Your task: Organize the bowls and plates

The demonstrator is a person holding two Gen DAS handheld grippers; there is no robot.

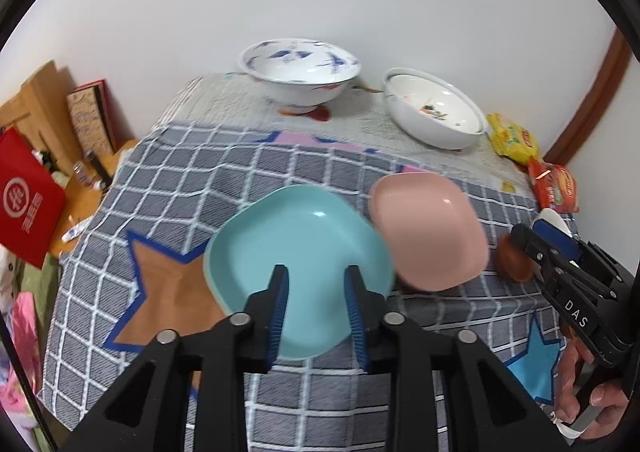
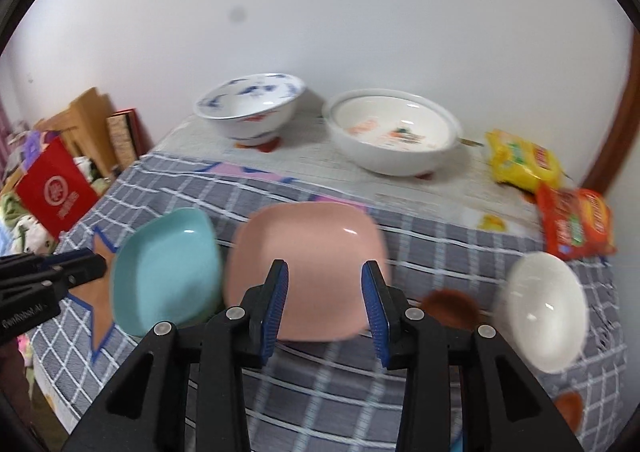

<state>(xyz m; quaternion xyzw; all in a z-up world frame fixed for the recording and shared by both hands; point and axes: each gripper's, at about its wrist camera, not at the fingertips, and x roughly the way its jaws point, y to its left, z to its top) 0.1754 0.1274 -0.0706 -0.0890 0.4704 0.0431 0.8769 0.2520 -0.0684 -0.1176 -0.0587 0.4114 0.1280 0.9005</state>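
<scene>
A teal square plate lies on the checked cloth with a pink square plate touching its right side. My left gripper hovers open over the teal plate's near part, with nothing between its pads. In the right wrist view my right gripper stands open above the pink plate, also holding nothing, and the teal plate sits to its left. A small white bowl rests at the right. At the back stand a blue-patterned bowl and a white bowl with an orange motif.
A small brown dish lies between the pink plate and the small white bowl. Yellow and red snack packs lie at the table's far right. A red bag and boxes stand beyond the left table edge. The wall is close behind.
</scene>
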